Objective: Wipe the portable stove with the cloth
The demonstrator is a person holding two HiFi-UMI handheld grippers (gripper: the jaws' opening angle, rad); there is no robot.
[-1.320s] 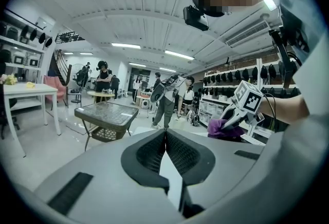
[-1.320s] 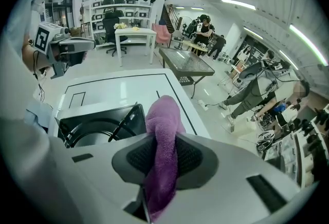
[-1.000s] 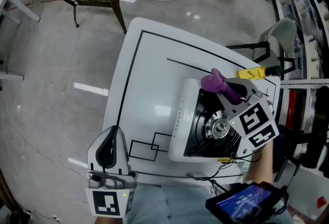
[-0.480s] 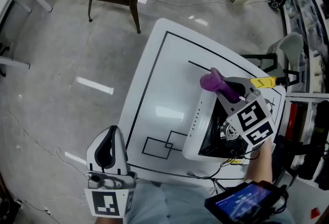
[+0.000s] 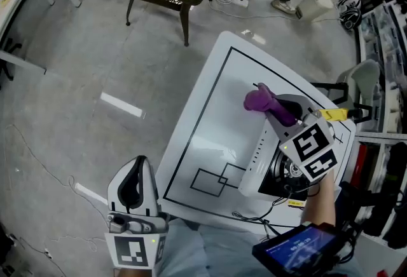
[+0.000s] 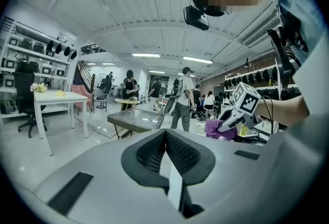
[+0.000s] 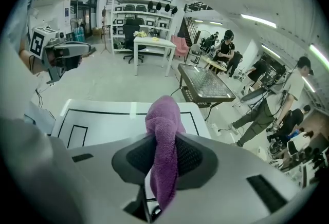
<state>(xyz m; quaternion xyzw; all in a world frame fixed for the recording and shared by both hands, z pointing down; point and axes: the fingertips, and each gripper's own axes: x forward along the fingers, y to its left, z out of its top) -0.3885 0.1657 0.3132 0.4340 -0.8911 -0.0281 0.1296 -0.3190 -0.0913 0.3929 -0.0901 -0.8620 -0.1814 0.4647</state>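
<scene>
The left tongs [image 6: 165,138], pressed together and empty, hang off the worktop's [image 5: 210,123] near-left edge. The portable stove [image 5: 259,164] sits at the worktop's near right. Above its far end the right tongs [image 7: 163,142] pinch the purple cloth [image 7: 162,112]. The cloth should probably come down flat on the stove, with the pinch kept firm.

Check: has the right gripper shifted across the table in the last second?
Yes. The right gripper, jaws shut on the purple cloth, has moved left from the portable stove's far edge, now covering most of the short black line on the table.
</scene>
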